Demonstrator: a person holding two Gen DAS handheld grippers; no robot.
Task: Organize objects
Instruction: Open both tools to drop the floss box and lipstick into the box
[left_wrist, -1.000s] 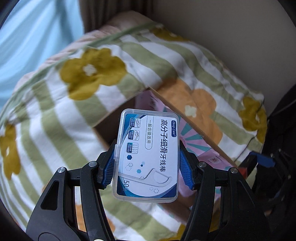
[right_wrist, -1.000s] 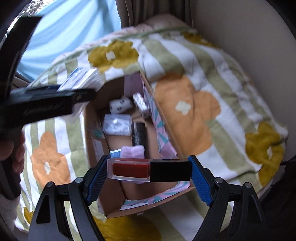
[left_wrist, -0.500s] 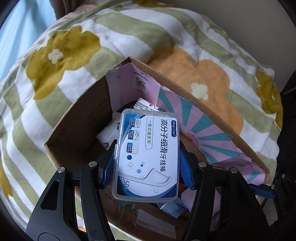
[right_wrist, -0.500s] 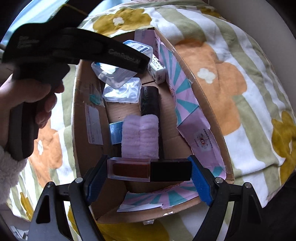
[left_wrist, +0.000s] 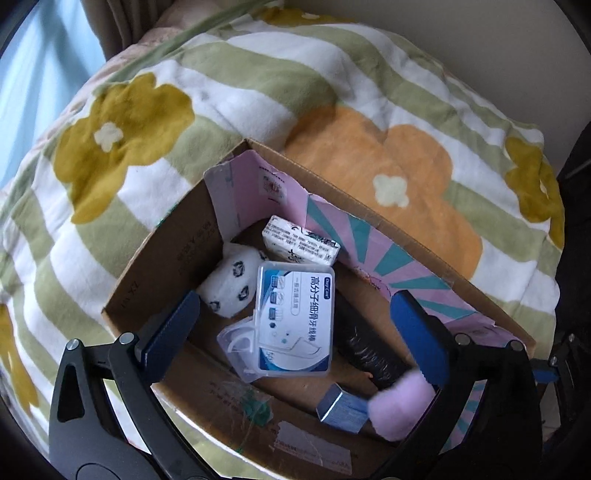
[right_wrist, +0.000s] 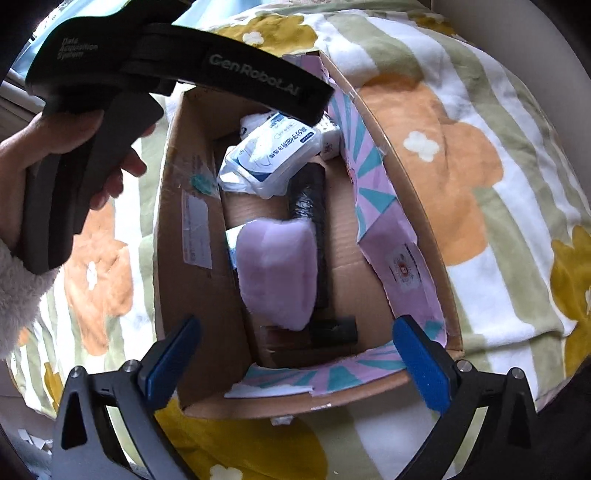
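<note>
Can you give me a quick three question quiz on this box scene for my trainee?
1. True or false: the left gripper is clamped on the floss pick box.
2. Which item lies nearest the right gripper in the cardboard box? A. the lip gloss tube B. the tissue pack C. the white patterned roll
3. What does the floss pick box partly rest on?

Key: 1. false; 2. A; 3. a clear plastic case.

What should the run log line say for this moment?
left gripper: jaws open, empty | right gripper: jaws open, empty | floss pick case: inside cardboard box | lip gloss tube: on box floor
</note>
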